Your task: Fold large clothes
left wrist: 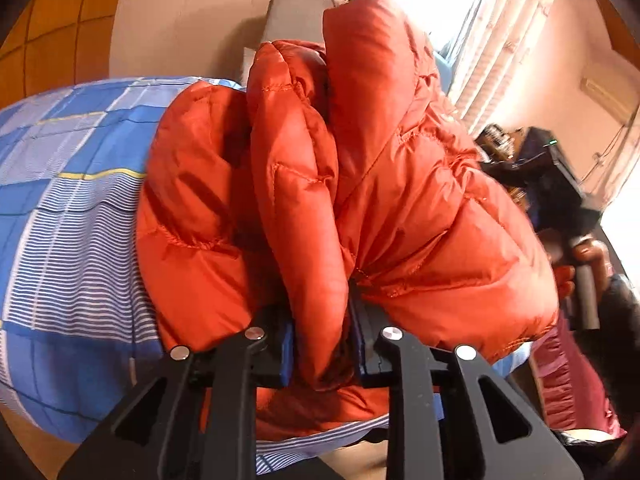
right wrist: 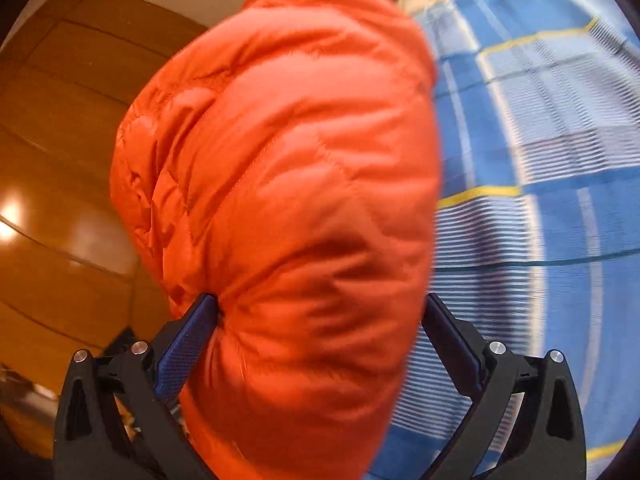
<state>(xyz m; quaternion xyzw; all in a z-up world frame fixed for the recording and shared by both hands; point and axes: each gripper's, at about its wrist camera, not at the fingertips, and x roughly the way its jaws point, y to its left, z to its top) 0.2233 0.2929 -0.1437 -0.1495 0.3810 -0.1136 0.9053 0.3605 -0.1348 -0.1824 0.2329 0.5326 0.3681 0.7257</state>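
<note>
A puffy orange down jacket (left wrist: 400,200) lies bunched on a blue checked bedsheet (left wrist: 72,220). My left gripper (left wrist: 322,332) is shut on a thick fold of it, the blue pads pinching the fabric from both sides. In the right wrist view the jacket (right wrist: 280,160) bulges between the fingers of my right gripper (right wrist: 320,300), which stand wide open. The left pad (right wrist: 188,344) touches the fabric, while the right one stands clear of it. The jacket hides most of the bed beneath it.
The bedsheet (right wrist: 540,160) stretches away to the right, and wooden floor (right wrist: 60,160) lies to the left. A person's hand (left wrist: 588,256) holds a blurred black device (left wrist: 556,176) past the jacket. Behind are curtains (left wrist: 500,40) at a bright window.
</note>
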